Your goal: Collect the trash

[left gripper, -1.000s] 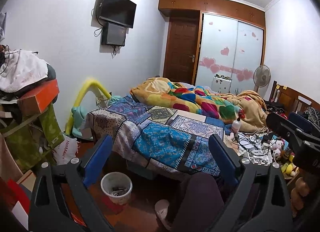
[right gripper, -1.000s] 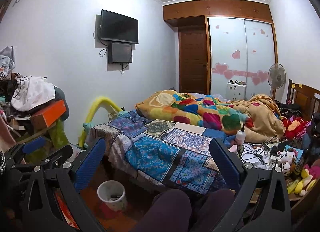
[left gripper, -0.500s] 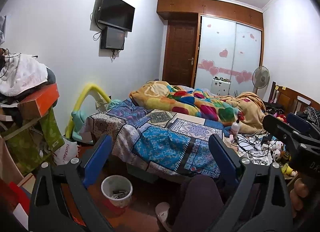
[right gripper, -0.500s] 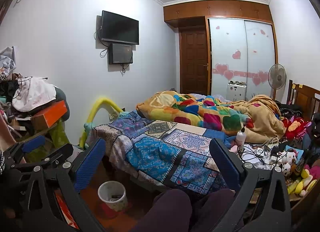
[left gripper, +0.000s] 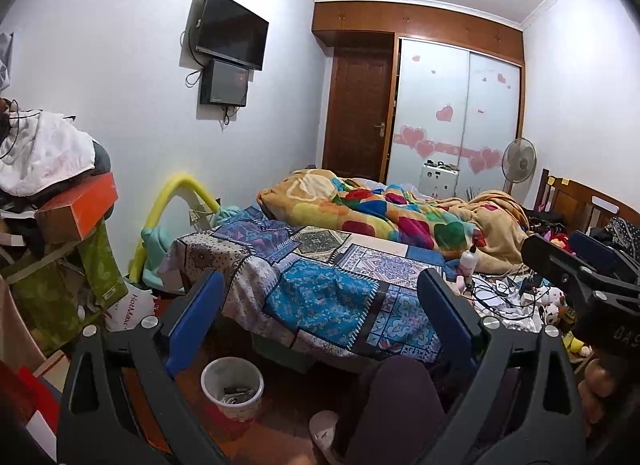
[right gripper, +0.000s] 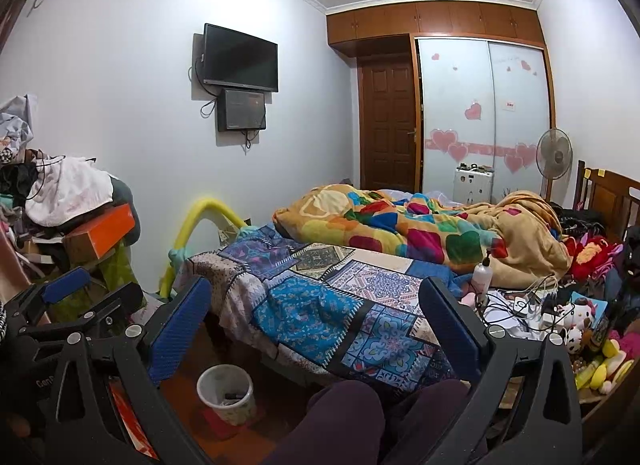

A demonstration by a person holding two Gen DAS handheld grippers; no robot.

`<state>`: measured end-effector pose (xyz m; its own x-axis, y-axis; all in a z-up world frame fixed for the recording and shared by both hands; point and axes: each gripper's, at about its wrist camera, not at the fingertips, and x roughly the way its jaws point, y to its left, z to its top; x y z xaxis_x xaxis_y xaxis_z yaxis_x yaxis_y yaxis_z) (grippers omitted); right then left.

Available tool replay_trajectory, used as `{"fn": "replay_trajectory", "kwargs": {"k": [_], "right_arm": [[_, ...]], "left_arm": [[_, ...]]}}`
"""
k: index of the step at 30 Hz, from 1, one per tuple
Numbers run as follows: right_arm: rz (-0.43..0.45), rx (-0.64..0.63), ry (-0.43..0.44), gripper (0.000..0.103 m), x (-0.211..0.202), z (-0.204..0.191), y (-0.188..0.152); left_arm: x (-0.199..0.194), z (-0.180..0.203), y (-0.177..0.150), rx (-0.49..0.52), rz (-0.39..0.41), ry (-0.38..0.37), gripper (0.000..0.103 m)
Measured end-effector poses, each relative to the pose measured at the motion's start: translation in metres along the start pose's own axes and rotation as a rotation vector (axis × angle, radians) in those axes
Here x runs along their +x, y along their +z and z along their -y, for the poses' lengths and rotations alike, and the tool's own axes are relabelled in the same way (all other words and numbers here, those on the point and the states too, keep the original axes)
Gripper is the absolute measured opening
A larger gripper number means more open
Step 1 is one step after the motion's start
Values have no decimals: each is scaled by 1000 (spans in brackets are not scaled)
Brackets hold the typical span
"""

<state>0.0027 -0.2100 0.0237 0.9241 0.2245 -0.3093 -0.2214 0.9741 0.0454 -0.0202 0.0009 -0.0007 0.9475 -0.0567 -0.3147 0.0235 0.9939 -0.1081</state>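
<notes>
A small white trash bin with some scraps inside stands on the wooden floor by the foot of the bed; it also shows in the right wrist view. My left gripper is open and empty, held in the air above the bin and the bed's end. My right gripper is open and empty at a similar height. The right gripper shows at the right edge of the left wrist view, and the left gripper at the left edge of the right wrist view. Crumpled white paper and cables lie on the bed's right side.
A bed with a patchwork cover and a colourful quilt fills the middle. A cluttered pile with an orange box stands at left. Plush toys lie at right. My legs sit below. A fan, wardrobe and door are at the back.
Both views have tilted up slightly, so the bin and bed sit a little lower in frame. Both grippers stay open and empty.
</notes>
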Motion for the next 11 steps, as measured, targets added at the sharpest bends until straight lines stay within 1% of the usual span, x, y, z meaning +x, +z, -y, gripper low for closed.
{"fn": "replay_trajectory", "kwargs": {"k": [11], "right_arm": [[-11, 2, 11, 103, 2, -6, 3]], "left_arm": [[0, 5, -1, 10, 5, 7, 98]]}}
